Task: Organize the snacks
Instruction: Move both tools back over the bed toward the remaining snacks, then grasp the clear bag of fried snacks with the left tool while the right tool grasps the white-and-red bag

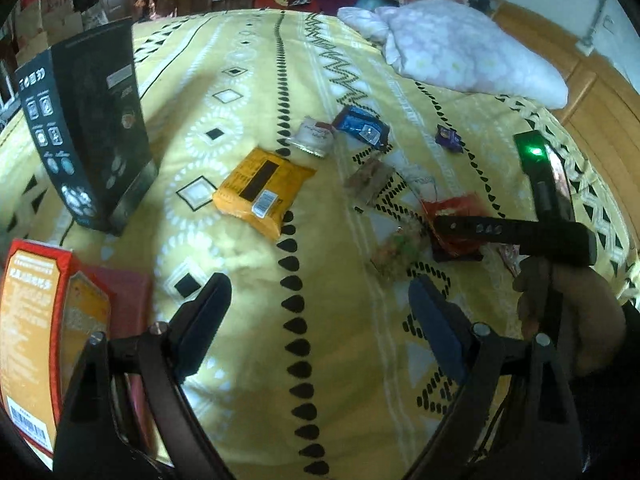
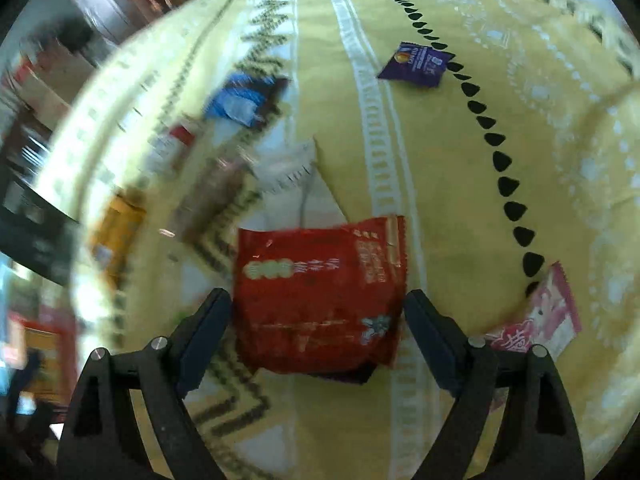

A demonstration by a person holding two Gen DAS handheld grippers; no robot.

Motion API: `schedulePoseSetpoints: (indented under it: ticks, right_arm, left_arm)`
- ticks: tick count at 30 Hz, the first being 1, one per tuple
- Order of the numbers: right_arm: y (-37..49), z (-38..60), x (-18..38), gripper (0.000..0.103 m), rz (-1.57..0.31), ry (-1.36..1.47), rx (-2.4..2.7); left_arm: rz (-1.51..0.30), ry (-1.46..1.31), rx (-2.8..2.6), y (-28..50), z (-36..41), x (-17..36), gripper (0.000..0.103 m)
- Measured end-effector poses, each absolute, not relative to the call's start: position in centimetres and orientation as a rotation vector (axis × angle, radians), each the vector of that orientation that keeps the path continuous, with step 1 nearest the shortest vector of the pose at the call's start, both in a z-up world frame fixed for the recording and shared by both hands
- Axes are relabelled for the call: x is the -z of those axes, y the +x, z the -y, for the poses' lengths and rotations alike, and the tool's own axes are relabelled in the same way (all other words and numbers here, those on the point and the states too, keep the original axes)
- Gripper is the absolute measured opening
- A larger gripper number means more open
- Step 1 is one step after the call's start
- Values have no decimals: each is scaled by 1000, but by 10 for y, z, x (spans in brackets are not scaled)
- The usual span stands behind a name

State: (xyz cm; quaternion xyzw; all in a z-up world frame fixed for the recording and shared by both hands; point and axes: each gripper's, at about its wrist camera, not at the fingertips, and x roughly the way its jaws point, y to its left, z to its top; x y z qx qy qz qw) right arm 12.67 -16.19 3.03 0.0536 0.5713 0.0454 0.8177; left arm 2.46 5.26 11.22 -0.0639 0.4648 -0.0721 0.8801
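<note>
Snack packets lie scattered on a yellow patterned bedspread (image 1: 340,360). In the right wrist view a red packet (image 2: 320,296) lies between the wide-apart fingers of my right gripper (image 2: 318,312), which is open around it without clamping. A purple packet (image 2: 416,66), a blue one (image 2: 240,102) and a pink one (image 2: 540,316) lie around. In the left wrist view my left gripper (image 1: 320,304) is open and empty above bare bedspread. Ahead lie an orange packet (image 1: 262,192), a white one (image 1: 314,136), a blue one (image 1: 362,126) and the red packet (image 1: 452,216) under the right gripper's body (image 1: 520,236).
A tall black box (image 1: 88,140) stands at the left, and a red and orange box (image 1: 40,340) stands beside my left finger. A pink quilt (image 1: 460,48) lies at the far end of the bed. A wooden bed frame (image 1: 600,96) runs along the right.
</note>
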Motion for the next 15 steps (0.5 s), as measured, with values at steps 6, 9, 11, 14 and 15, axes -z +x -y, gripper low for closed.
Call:
schedulePoseSetpoints:
  ticks: [6, 9, 11, 14, 15]
  right_arm:
    - [120, 183, -25, 68, -1174, 166, -139]
    - [106, 193, -36, 55, -1131, 184, -194]
    - [94, 201, -39, 51, -1119, 201, -238]
    - [71, 210, -41, 46, -1103, 246, -320]
    - [62, 213, -41, 46, -1102, 259, -344]
  left_arm:
    - [-962, -110, 195, 37, -42, -101, 91]
    - [-971, -72, 254, 50, -27, -89, 91]
    - [-971, -26, 299, 58, -12, -79, 91]
    - [-967, 57, 355, 66, 10, -68, 90]
    - [-962, 92, 378, 69, 18, -63, 90]
